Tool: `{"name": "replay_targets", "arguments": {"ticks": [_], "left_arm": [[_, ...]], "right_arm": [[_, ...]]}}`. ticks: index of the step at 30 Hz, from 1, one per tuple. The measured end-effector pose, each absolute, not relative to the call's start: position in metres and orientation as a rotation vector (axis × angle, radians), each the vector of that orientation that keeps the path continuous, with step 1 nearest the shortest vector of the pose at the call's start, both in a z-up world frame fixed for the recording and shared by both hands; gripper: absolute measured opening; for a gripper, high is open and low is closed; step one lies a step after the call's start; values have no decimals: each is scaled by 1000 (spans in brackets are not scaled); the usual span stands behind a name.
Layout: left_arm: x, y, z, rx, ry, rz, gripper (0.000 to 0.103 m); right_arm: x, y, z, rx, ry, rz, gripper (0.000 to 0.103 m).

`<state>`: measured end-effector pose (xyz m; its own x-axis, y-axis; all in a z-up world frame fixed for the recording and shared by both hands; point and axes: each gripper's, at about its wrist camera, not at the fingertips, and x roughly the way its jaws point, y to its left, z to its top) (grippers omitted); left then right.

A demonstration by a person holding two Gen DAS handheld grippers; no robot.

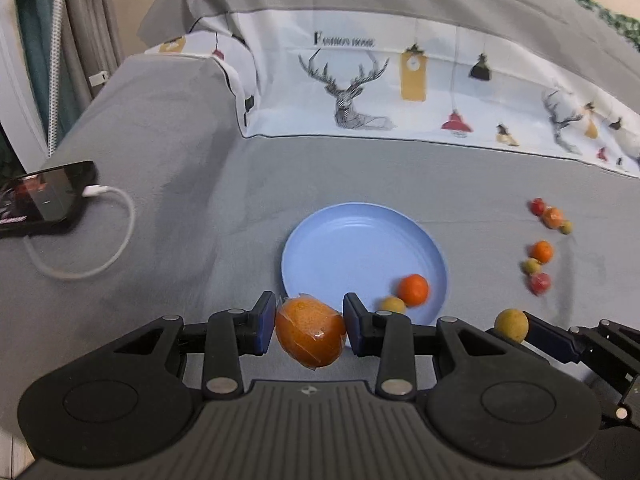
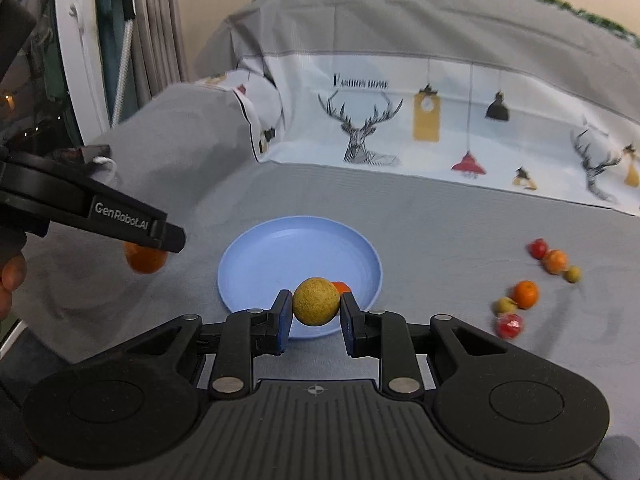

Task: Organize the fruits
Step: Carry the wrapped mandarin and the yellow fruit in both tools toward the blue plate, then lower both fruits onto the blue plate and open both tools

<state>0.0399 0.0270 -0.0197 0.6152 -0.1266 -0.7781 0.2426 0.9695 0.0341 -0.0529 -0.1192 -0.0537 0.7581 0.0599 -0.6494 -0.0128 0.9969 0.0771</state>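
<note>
Over the plate's (image 1: 340, 240) 6 o'clock rim, your left tool (image 1: 310, 328) clamps an orange (image 1: 310, 334), your right tool (image 2: 316, 308) a yellow fruit (image 2: 316, 301), both poised to drop beside the two fruits already there

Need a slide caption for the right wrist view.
Right gripper carries a yellow-green ball fruit toward the blue plate.

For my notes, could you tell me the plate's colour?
Light blue plate; clearest in right wrist view.

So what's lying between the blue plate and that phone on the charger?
Only bare grey cloth lies between the blue plate and the phone, apart from the white cable looping beside it, in the left wrist view.
</note>
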Motion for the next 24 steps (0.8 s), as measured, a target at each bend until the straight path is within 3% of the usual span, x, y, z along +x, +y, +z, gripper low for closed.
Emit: {"name": "replay_targets", "arguments": {"ticks": [14,15,16,17,18,19,20,24], "left_arm": [[131,6,-89,200,976,-190,41],[135,5,-94,205,977,-193,43],[138,4,-97,215,981,-194,56],[141,4,-99,225,982,-196,80],[141,4,-97,230,971,-193,92],[138,5,-93,228,942,-184,103],[132,7,-87,219,901,-182,103],[110,7,-76,256,865,-235,103]], "right_arm": [[50,-117,-124,59,859,61,27],[54,-115,-128,54,866,66,27],[59,-114,-131,50,875,80,27],[62,-113,-133,46,879,90,32],[64,-112,-133,42,876,92,40],[65,-111,-131,28,878,89,64],[64,-110,-128,14,873,84,78],[41,-111,-105,-30,851,76,96]]}}
